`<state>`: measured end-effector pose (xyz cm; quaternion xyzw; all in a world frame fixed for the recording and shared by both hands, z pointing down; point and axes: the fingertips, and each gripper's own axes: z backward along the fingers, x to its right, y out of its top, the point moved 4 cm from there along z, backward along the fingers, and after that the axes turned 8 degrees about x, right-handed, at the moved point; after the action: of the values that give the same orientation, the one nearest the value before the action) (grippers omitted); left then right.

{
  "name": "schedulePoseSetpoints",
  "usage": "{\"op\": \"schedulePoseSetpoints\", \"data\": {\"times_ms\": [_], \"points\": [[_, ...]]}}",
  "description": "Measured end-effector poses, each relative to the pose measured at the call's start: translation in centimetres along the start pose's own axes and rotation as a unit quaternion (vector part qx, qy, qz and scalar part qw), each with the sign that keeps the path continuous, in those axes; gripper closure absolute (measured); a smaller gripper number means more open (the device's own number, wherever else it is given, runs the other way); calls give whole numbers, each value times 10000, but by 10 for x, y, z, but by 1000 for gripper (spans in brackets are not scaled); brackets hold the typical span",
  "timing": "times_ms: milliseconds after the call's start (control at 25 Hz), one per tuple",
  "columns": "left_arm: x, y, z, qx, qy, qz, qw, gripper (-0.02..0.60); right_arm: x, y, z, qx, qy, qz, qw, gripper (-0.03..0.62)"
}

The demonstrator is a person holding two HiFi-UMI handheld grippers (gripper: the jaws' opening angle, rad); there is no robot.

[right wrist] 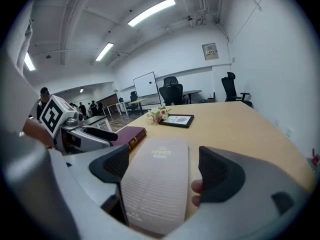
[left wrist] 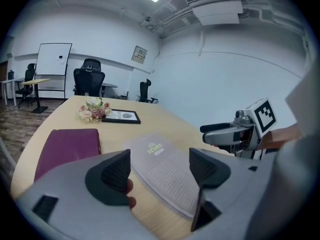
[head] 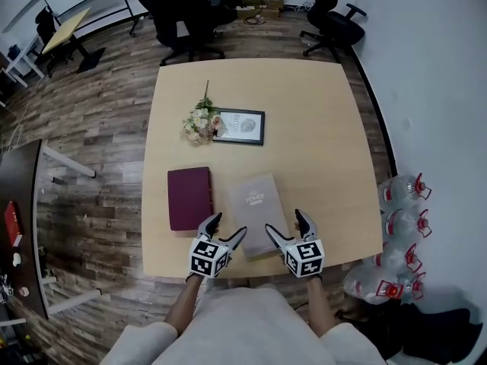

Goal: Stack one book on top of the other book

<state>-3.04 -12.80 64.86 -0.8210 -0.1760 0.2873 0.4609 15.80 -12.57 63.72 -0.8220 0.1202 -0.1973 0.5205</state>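
Two books lie flat side by side on the light wooden table [head: 327,120]. The maroon book [head: 189,197] [left wrist: 67,146] [right wrist: 124,135] is on the left. The grey book [head: 258,211] [left wrist: 167,171] [right wrist: 156,181] lies to its right, its near end between my two grippers. My left gripper [head: 227,231] [left wrist: 160,173] hovers open over the table at the grey book's near left corner. My right gripper [head: 286,226] [right wrist: 161,171] hovers open at the book's near right edge. Nothing is held between either pair of jaws.
A framed picture [head: 239,125] and a small bunch of flowers [head: 201,122] lie farther back on the table. Office chairs [head: 183,10] stand beyond the far edge. Water bottles [head: 402,226] sit on the floor to the right.
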Motion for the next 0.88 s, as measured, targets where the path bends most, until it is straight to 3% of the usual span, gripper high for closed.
{"op": "schedulePoseSetpoints", "data": {"times_ms": [320,880], "points": [[-4,-20,-27,-198,122,371,9990,213,18,-29,-18,-441,81,-84,9990,161],[-17,-45,-54,-655,219,656,9955,213,32,-56,-64,-1266,452,-160,9908,160]]}}
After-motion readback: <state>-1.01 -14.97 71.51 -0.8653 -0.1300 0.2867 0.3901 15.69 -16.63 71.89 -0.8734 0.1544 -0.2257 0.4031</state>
